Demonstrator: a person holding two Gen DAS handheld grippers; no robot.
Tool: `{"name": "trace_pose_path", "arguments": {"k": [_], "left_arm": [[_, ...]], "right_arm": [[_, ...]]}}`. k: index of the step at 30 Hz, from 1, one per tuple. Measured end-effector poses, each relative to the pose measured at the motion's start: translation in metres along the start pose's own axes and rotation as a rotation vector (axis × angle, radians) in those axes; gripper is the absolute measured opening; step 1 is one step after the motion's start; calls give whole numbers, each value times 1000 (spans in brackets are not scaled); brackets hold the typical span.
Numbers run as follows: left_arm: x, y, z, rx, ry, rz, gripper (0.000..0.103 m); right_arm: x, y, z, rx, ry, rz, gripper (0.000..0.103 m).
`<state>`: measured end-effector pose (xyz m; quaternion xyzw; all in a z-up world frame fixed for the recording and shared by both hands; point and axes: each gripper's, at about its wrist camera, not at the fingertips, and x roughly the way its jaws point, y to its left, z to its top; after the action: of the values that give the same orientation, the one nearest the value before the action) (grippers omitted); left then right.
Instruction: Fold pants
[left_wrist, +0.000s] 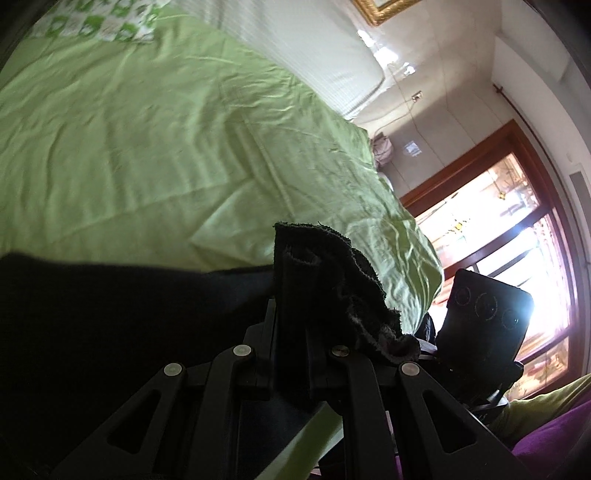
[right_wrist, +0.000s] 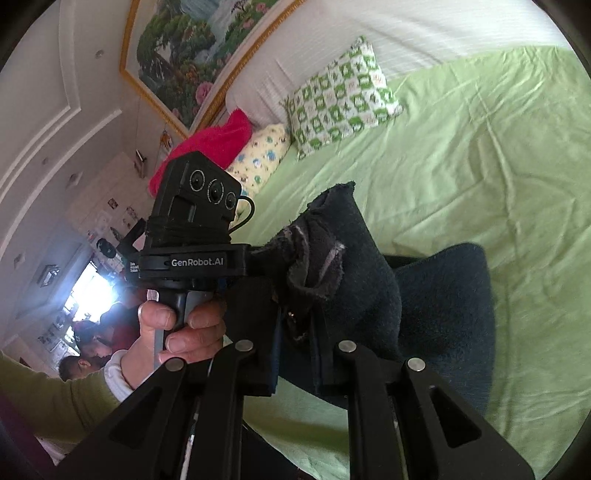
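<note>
Pants (right_wrist: 369, 280) dark, frayed-hemmed, bunched in tools.

Lying on one green bed (right_wrist: 480, 155) are one pair of dark pants (right_wrist: 443, 302), three pillows, and one red cloth (right_wrist: 218, 140); two tools are gripping.

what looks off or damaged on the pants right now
The dark pants have a frayed, ragged hem with pale worn threads, bunched where both tools pinch it: the right tool and the left tool. The green bedsheet is creased. Nothing is spilled.
</note>
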<state>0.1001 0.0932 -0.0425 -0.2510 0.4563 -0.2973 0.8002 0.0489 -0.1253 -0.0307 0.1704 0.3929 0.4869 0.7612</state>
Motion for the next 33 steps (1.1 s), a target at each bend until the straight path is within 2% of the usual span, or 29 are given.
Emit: {"name": "trace_pose_path", "arguments": {"k": [7,10,12,14,19,23,27,33], "left_arm": [[-7,24,-16,-64,-22,28,12],[-15,31,-22,-92,-40,67,12],[-24,36,-28,-117,-62,119,12],[-35,37,-35,-120,-91,162,12],[-66,37,-48,-166,-167,216,12],[-86,40,-58,-214,-219,238,12],[-105,44,-72,-256,-264,264,19],[-126,51,-88,-310,-312,268,19]], "right_arm": [[19,-10,-7,22,79,31,15],[29,-11,-6,24,104,29,17],[36,-10,-7,19,130,18,20],[42,-8,-8,3,148,15,25],[46,1,-10,-22,155,33,49],[49,13,-5,-43,159,65,49],[50,28,4,-77,151,94,49],[52,39,19,-110,136,117,50]]}}
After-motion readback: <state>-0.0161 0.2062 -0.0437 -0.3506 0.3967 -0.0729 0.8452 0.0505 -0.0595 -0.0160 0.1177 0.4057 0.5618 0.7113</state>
